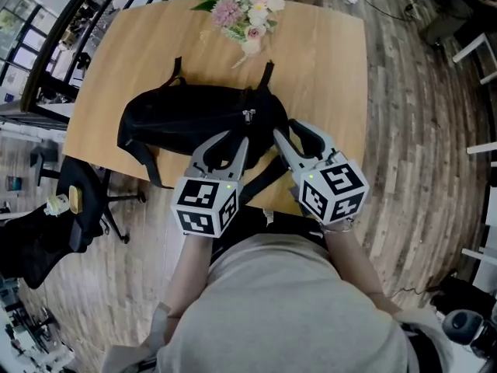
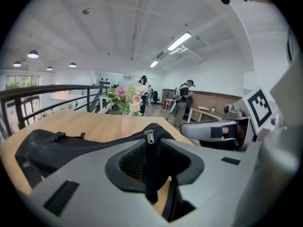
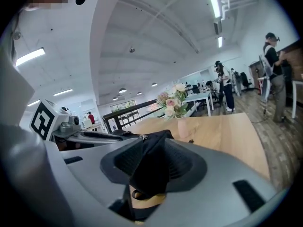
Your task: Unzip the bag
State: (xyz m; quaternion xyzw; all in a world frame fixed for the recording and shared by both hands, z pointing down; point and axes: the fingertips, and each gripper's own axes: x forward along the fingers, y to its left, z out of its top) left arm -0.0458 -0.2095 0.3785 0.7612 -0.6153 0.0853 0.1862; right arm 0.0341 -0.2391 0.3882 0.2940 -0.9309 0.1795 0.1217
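Note:
A black bag [image 1: 186, 115] lies across the wooden table [image 1: 326, 61], its silver zipper pull [image 1: 248, 116] on top near its right end. My left gripper [image 1: 231, 138] is at the bag's near edge, just left of the pull. In the left gripper view, bag fabric [image 2: 71, 143] rises between the jaws of the left gripper [image 2: 154, 161], with the pull [image 2: 149, 135] above them; the pads do not visibly press, so it is open. My right gripper [image 1: 293, 130] straddles the bag's right corner. Dark fabric [image 3: 149, 162] stands between its open jaws.
A bunch of pink and white flowers [image 1: 250, 10] stands at the table's far edge behind the bag. A black office chair [image 1: 70, 208] sits off the table's left side. People work at desks in the background [image 3: 272, 79]. The near table edge is right under both grippers.

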